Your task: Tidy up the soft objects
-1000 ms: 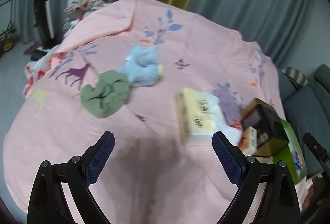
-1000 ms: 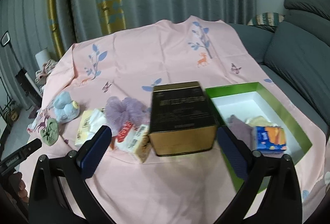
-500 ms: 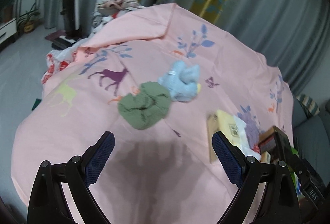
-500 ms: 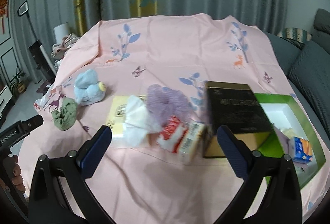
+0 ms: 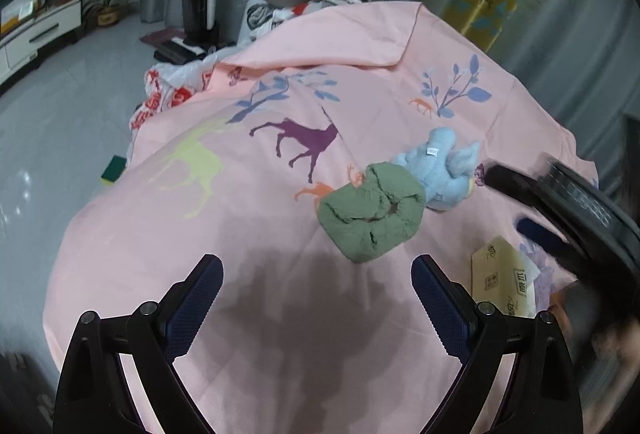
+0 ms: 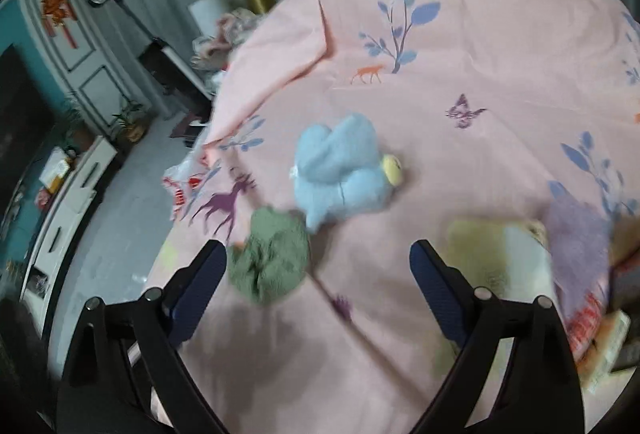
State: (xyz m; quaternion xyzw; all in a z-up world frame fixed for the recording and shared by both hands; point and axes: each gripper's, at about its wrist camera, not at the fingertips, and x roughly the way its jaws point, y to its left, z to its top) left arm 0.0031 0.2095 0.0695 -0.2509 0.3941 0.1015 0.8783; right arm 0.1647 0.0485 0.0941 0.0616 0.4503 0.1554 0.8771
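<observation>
From the left wrist, the left gripper [image 5: 316, 286] hangs spread and empty over the pink cloth [image 5: 248, 218] covering the tabletop. One green scrunchie [image 5: 372, 210] lies just ahead and to the right of it, touching one blue plush toy [image 5: 436, 170] behind it. The scrunchie looks light, floppy and easily squashed; I judge the best hold to be across one side of its gathered ring, where the folds bunch up, since a pinch through the middle hole would catch nothing. The plush is soft and light too, and its rounded body gives more to bite on than the thin ears. At the right edge one yellow tissue pack [image 5: 504, 282] shows partly, beside a blurred view of the right gripper [image 5: 560, 210].

From the right wrist, the right gripper [image 6: 320, 282] is wide apart with its jaws closing slightly; nothing is pinched. The green scrunchie [image 6: 272, 254] sits just inside the left finger [image 6: 200, 286], blurred, with the blue plush toy [image 6: 340, 174] touching it behind. To the right lie the tissue pack [image 6: 496, 254], one purple fluffy scrunchie [image 6: 576, 238] and a red-printed packet [image 6: 588, 318], the last too blurred to name surely. Counted: two scrunchies, one plush, one tissue pack.
</observation>
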